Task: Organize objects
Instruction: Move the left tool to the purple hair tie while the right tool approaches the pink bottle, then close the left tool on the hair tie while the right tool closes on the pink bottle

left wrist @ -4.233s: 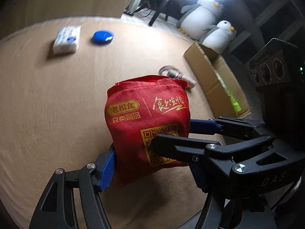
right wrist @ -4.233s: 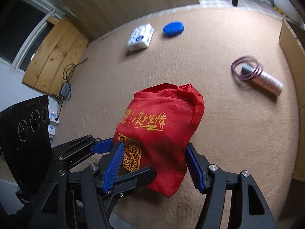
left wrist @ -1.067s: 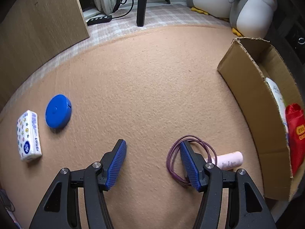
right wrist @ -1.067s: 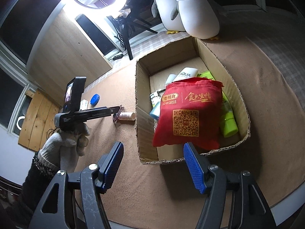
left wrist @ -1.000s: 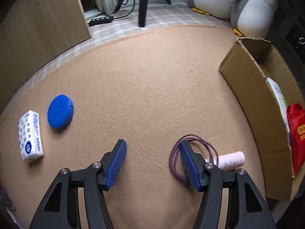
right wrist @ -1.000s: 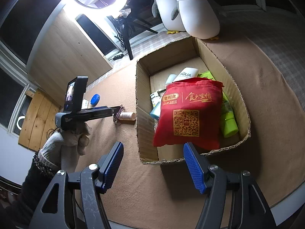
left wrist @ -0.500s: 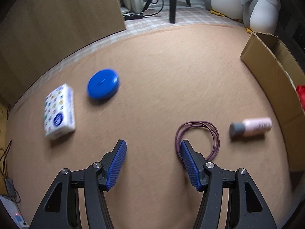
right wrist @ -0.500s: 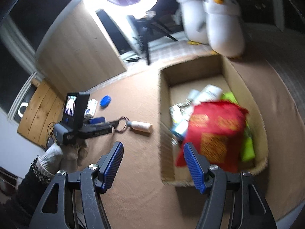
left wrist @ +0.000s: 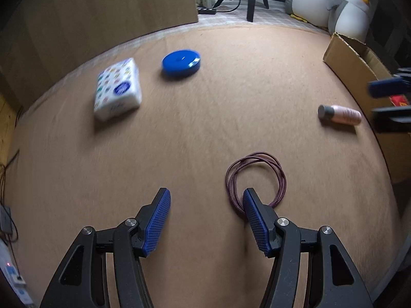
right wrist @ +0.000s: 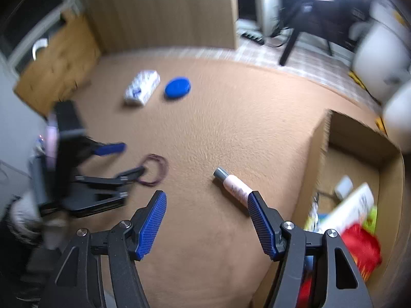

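My left gripper point(left wrist: 205, 197) is open and empty, low over the tan mat; its right fingertip sits inside a purple cord loop point(left wrist: 257, 177). My right gripper point(right wrist: 206, 200) is open and empty, above the mat beside a pink bottle with a grey cap point(right wrist: 232, 183). The bottle point(left wrist: 341, 114) also lies at the right in the left wrist view. A tissue pack point(left wrist: 118, 89) and a blue round lid point(left wrist: 181, 63) lie farther back. The cardboard box point(right wrist: 318, 154) at the right holds the red bag point(right wrist: 362, 246) and other items.
Two plush penguins point(left wrist: 331, 7) stand behind the box point(left wrist: 354, 61). A wooden board point(right wrist: 164, 10) and a chair leg point(right wrist: 290, 43) stand past the mat's far edge. The left gripper point(right wrist: 123, 159) shows at the left of the right wrist view.
The red bag was held by both grippers and now lies in the box. Both grippers swung away from the box toward the mat. The left one moved back over the cord loop.
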Demonstrator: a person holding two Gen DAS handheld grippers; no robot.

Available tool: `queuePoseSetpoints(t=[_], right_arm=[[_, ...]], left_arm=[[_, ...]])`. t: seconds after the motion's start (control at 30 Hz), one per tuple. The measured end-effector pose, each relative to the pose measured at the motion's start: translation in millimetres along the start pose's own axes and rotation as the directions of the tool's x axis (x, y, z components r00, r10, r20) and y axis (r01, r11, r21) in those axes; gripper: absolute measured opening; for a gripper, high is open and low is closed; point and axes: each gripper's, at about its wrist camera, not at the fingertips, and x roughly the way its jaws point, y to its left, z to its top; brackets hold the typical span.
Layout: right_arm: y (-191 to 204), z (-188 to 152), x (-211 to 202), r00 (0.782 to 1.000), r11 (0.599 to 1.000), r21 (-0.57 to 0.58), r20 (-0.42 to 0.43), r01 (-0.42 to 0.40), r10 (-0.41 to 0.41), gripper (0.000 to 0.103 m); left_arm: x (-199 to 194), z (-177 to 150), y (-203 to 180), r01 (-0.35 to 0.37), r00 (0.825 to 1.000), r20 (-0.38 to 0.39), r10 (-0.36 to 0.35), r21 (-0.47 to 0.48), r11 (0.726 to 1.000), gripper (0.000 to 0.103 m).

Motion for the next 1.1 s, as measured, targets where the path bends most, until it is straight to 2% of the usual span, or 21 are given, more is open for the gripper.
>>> queuePoseSetpoints(t=[0.17, 0.37, 0.53, 0.67, 0.8, 0.87, 0.93, 0.97, 1.0, 1.07, 1.1], right_arm=[[3, 15, 40, 0.987, 0.991, -0.088, -0.113, 0.104, -0.114, 0.062], [1, 15, 58, 0.965, 0.974, -0.141, -0.169, 0.176, -0.199, 0.062], [-6, 10, 65, 0.955, 0.973, -0.145, -0.211, 0.182, -0.210, 0.060], [-14, 4, 66, 0.959, 0.984, -0.102, -0.227, 0.147, -0.167, 0.045], [-16, 0, 62, 0.967, 0.989, -0.074, -0.211, 0.130, -0.143, 0.036], [-16, 0, 61, 0.969, 0.989, -0.073, -0.203, 0.130, -0.142, 0.031], [-15, -1, 60, 0.970, 0.989, -0.072, -0.194, 0.132, -0.144, 0.029], [-15, -1, 59, 0.971, 0.988, -0.072, -0.190, 0.134, -0.146, 0.028], [-16, -1, 58, 0.972, 0.989, -0.069, -0.184, 0.132, -0.143, 0.027], [-17, -1, 57, 0.975, 0.990, -0.058, -0.174, 0.127, -0.136, 0.018], [-17, -1, 56, 0.976, 0.990, -0.054, -0.168, 0.129, -0.137, 0.018]], left_arm=[[-6, -20, 14, 0.021, 1.000, 0.002, -0.021, -0.028, 0.999, 0.063], [-10, -27, 16, 0.031, 0.999, 0.010, -0.031, -0.042, 0.999, 0.057], [-9, -21, 16, 0.046, 0.999, 0.015, -0.045, -0.040, 0.998, 0.050], [-12, -25, 16, 0.079, 0.997, 0.019, -0.078, -0.061, 0.995, 0.056], [-1, -13, 13, 0.063, 0.998, 0.024, -0.062, -0.025, 0.998, 0.055], [-1, -9, 9, 0.068, 0.997, 0.031, -0.068, -0.025, 0.997, 0.045], [-1, -5, 6, 0.077, 0.996, 0.039, -0.076, -0.017, 0.997, 0.020], [0, -4, 5, 0.079, 0.996, 0.040, -0.078, -0.007, 0.997, 0.016], [2, -1, 4, 0.080, 0.996, 0.040, -0.080, 0.001, 0.997, 0.007], [7, 5, 1, 0.085, 0.996, 0.041, -0.085, 0.002, 0.996, 0.003], [7, 5, 1, 0.088, 0.995, 0.043, -0.088, -0.003, 0.996, 0.003]])
